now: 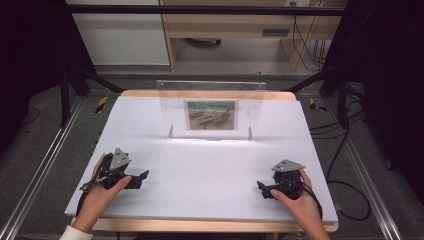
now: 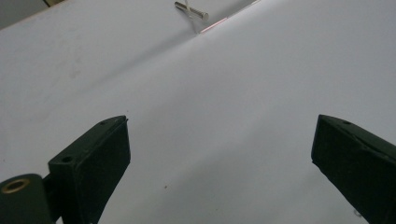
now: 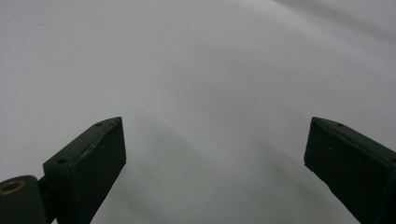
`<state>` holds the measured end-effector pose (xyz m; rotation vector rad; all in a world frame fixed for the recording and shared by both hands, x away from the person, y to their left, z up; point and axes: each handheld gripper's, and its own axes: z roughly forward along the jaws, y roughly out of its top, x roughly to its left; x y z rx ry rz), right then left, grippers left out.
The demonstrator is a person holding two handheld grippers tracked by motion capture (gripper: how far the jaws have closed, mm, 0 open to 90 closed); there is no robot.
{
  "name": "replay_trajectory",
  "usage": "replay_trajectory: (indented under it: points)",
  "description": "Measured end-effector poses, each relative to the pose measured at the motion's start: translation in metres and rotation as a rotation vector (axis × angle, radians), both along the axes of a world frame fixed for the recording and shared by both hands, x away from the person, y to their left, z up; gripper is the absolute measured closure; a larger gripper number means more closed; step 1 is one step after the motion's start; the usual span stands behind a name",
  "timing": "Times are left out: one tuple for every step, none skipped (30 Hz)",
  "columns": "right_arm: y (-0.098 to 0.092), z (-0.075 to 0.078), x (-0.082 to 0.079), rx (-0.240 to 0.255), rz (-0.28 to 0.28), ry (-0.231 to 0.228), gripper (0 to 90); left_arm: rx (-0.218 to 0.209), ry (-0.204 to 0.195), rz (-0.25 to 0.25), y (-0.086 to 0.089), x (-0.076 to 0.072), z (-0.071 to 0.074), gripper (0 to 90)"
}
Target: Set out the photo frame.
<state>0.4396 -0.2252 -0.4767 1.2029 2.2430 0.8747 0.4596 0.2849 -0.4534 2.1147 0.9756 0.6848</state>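
Two Open Tongs at Rest, Picture Stand Untouched

Both tongs parked low near the near edge of the worktop [image 1: 150, 125]: left tongs [image 1: 142, 176] toward the near-left corner, right tongs [image 1: 260, 187] toward the near-right corner. Jaws spread wide on each, confirmed in the left gripper view [image 2: 219, 154] and the right gripper view [image 3: 215, 149]; nothing held, bare white surface between the jaws.

Location of work item: clear acrylic picture stand [image 1: 170, 95] upright near the far edge, roughly centred between the side edges, well apart from both tongs. Printed picture [image 1: 211, 115] sandwiched in the panel, facing the near edge. One metal standoff foot [image 2: 191, 10] visible at the panel base in the left gripper view.

Orientation: long axis of the panel parallel to the far edge, running left to right; flat face toward the person; panel close to vertical, exact tilt not determinable.

Probable hazards:
- Tipping. Tall thin panel on small feet; likely to topple backward off the far edge if pushed high on the face.
- Slipping. Smooth acrylic between hard jaws; likely to slide or twist if gripped at one end only.
- Misjudged contact. Transparent edges hard to see against the background; risk of striking the panel before closing.
- Uneven lift. Risk of swinging the long axis and dragging a foot if raised from one side.
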Motion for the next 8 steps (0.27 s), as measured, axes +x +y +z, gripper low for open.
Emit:
replay_trajectory:
  points:
    - [0.0019,-0.0008,-0.0012,-0.002,-0.002,0.009,6.5,0.008,0.001,0.004,0.0001,-0.0005,-0.0006,4.8]
    - [0.0027,-0.0010,-0.0018,-0.007,0.000,0.010,6.4,0.003,0.000,0.011,-0.0004,-0.0006,-0.0018,4.9]
    - [0.0033,-0.0006,-0.0024,0.001,0.002,0.011,6.3,0.005,0.001,0.017,-0.0009,-0.0009,-0.0029,4.9]
    - [0.0044,0.0001,-0.0032,0.008,0.000,0.013,6.1,0.008,0.004,0.017,-0.0011,-0.0013,-0.0036,5.0]
    - [0.0055,0.0009,-0.0037,0.012,0.000,0.005,6.2,0.013,0.005,0.017,-0.0012,-0.0016,-0.0037,5.0]
    - [0.0059,0.0015,-0.0039,0.011,-0.001,0.001,6.2,0.013,0.005,0.020,-0.0013,-0.0019,-0.0039,5.0]
    - [0.0067,0.0021,-0.0042,0.021,-0.003,0.002,6.2,0.014,0.005,0.023,-0.0011,-0.0022,-0.0041,5.0]
    - [0.0070,0.0019,-0.0039,0.021,-0.004,0.001,6.2,0.013,0.006,0.026,-0.0011,-0.0023,-0.0044,5.0]
